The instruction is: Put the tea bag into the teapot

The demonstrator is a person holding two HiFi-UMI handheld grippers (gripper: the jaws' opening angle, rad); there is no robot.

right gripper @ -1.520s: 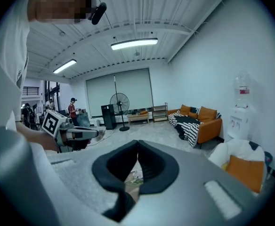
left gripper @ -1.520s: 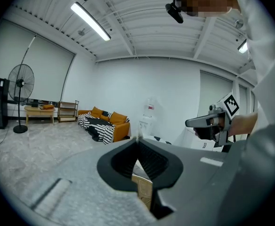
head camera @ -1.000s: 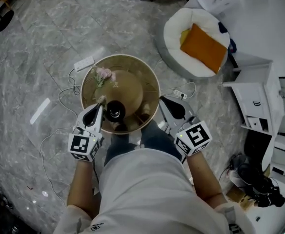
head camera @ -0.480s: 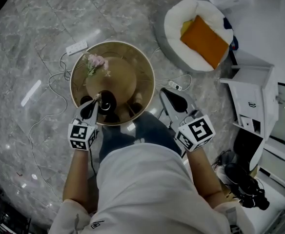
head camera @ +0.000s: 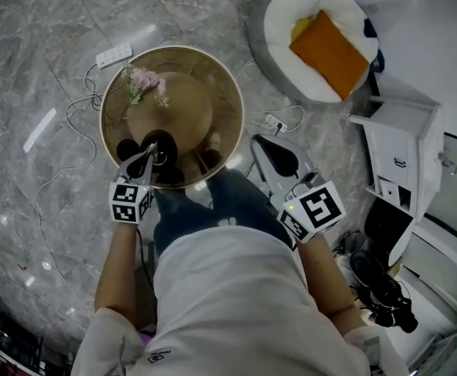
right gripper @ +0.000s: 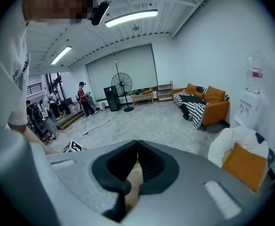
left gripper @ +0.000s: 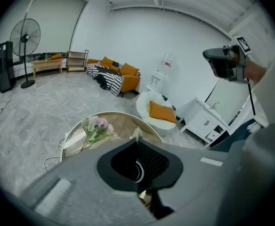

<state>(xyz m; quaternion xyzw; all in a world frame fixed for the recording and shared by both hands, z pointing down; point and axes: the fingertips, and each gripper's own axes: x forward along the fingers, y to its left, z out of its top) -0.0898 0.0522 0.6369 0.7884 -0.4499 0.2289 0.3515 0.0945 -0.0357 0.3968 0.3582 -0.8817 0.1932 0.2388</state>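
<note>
Moved: our left gripper (head camera: 153, 157) had dropped and tipped further down since a second before, so its tips hung right at the mouth of the teapot (head camera: 166, 141) rather than above and beside it.
Left claw: clenched, with a pale corner of the tea bag (left gripper: 137, 133) nipped at the very tips; the jaws hid the rest of it.
Teapot: it stood, dark and open-topped, at the near edge of the round table (head camera: 242, 120); in the left gripper view we saw its mouth through the gap behind the jaws.
Tea bag: in our grip, over the mouth; we could not tell whether its lower end had gone in yet.
Right side: our right gripper (right gripper: 137, 144) had sunk only a little and hung off the table's near right side, well apart from the teapot, its jaws pressed together on nothing.
Meaning: we judged the carry nearly over, with only the last lowering and the release left.
Next: we would have had to centre the tips over the mouth, then part the jaws.
Risk: a tea bag let go off-centre could have caught on the rim or landed on the table.
</note>
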